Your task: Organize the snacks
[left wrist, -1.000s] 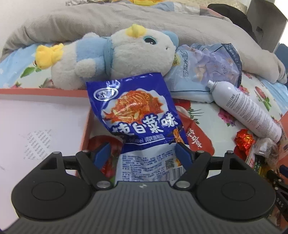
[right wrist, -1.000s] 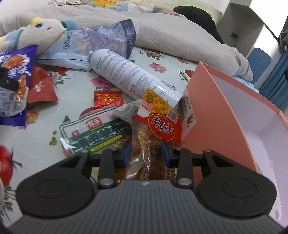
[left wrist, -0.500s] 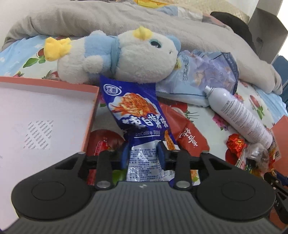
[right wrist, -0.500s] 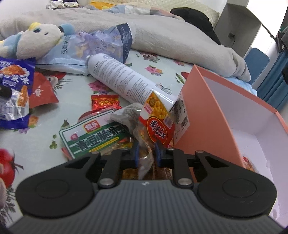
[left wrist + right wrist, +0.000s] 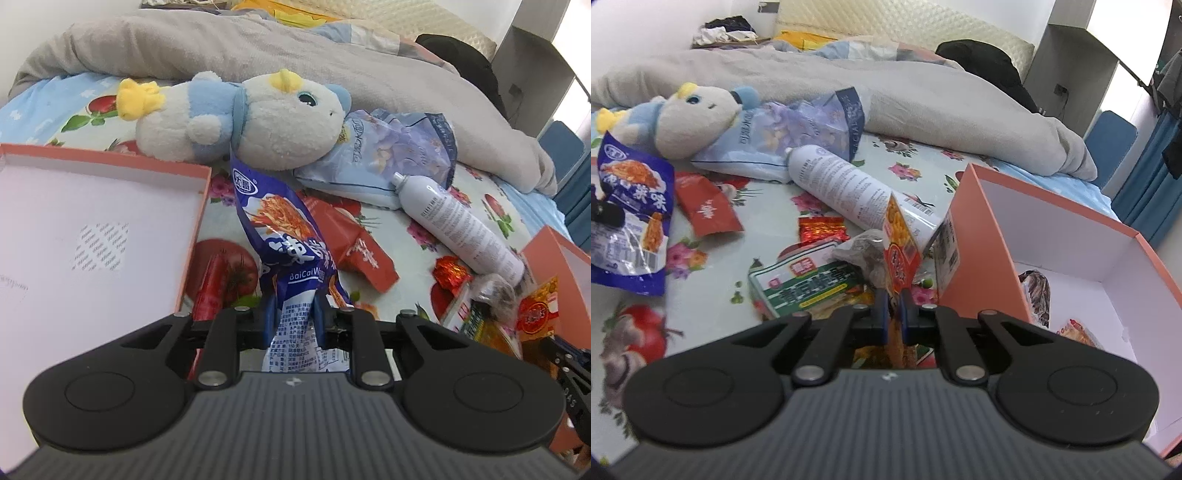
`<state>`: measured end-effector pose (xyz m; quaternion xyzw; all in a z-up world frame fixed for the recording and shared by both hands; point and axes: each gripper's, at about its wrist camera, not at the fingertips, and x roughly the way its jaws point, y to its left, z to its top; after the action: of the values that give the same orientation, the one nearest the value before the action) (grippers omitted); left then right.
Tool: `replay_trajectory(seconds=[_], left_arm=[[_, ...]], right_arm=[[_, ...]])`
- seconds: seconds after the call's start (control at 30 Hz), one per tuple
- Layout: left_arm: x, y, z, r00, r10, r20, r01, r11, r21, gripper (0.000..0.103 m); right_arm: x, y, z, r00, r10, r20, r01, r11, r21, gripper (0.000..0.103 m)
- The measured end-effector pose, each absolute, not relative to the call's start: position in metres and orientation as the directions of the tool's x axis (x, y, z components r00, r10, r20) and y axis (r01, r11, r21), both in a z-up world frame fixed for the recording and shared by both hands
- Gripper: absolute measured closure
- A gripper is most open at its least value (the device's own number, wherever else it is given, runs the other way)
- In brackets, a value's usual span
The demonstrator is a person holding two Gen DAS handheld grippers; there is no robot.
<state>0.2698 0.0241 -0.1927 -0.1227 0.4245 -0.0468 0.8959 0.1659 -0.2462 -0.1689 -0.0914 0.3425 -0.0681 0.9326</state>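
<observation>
My left gripper [image 5: 293, 317] is shut on the lower end of a blue kimchi snack bag [image 5: 284, 236], which stands up, lifted off the bedsheet; the bag also shows in the right wrist view [image 5: 631, 218]. An orange box lid with a white inside [image 5: 92, 229] lies to its left. My right gripper [image 5: 894, 314] is shut on a red and yellow corn snack packet [image 5: 899, 240], held upright beside an open orange box [image 5: 982, 243] on the right. That box holds a few snack packets [image 5: 1036, 291].
On the floral bedsheet lie a green pea snack pack [image 5: 805, 284], a small red foil packet [image 5: 822, 229], a red pouch [image 5: 707, 208], a white spray can [image 5: 849, 188], a pale blue chip bag [image 5: 798, 136] and a plush toy [image 5: 251, 118]. A grey duvet [image 5: 923, 92] lies behind.
Both grippers closed on their packets. The left one lifted the blue bag upright and pulled back. The right one raised the corn packet beside the orange box.
</observation>
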Motion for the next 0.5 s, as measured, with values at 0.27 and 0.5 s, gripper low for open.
replay_trajectory(seconds=[0.27, 0.5], left_arm=[[0.234, 0.023, -0.184, 0.628, -0.221, -0.747, 0.003, 0.96, -0.281, 0.079], [0.205, 0.006, -0.183, 0.595, -0.288, -0.751, 0.068, 0.949, -0.309, 0.079]], right_arm=[[0.145, -0.247, -0.157, 0.763, -0.115, -0.636, 0.037, 0.99, -0.135, 0.095], [0.127, -0.262, -0.151, 0.727, 0.054, -0.685, 0.044, 0.991, 0.124, 0.095]])
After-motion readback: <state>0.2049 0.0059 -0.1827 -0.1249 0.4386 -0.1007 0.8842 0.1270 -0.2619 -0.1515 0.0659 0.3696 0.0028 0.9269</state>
